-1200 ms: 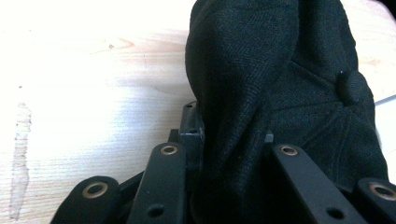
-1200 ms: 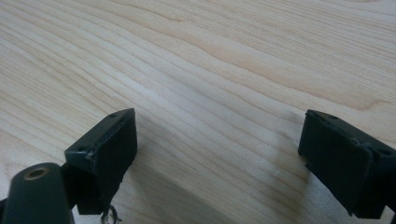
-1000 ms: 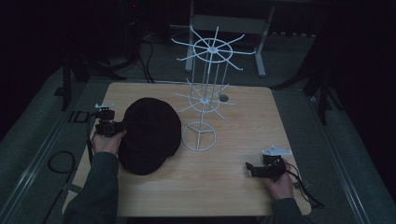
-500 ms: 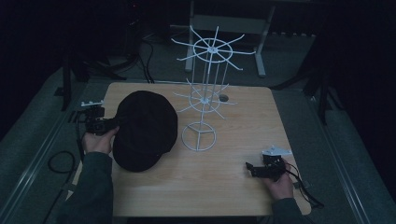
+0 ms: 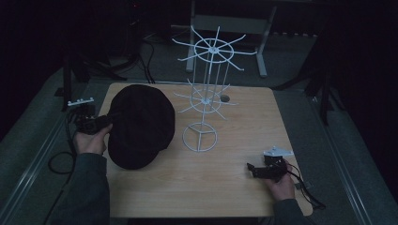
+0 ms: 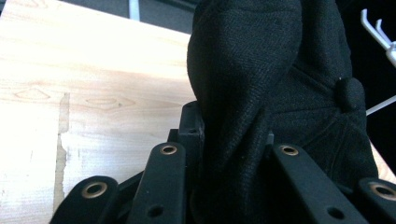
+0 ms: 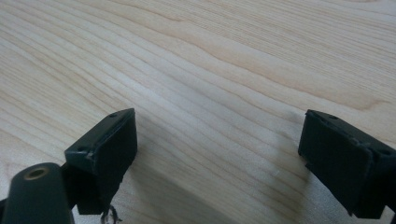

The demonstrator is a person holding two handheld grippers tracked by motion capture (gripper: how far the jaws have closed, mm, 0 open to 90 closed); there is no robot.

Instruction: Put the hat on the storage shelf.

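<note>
A black cloth cap (image 5: 141,124) lies on the left part of the wooden table (image 5: 225,197), with its left edge raised. My left gripper (image 5: 105,122) is shut on that edge from the table's left side. In the left gripper view a fold of the cap (image 6: 261,79) is pinched between the jaws of the left gripper (image 6: 233,140). A white wire display rack (image 5: 206,96) stands just right of the cap on a ring base. My right gripper (image 5: 253,169) rests low at the table's front right, and in its own view the right gripper (image 7: 217,154) is open over bare wood.
The rack's wire arms (image 5: 213,47) spread out at two heights above the table's middle. Dark stands and cables (image 5: 141,61) sit on the floor behind and left of the table. Bare wood (image 5: 197,183) lies between the cap and my right gripper.
My left gripper has moved left and risen a little, pulling the cap's edge with it; the cap has shifted left and away from the rack base. The right gripper has stayed put.
</note>
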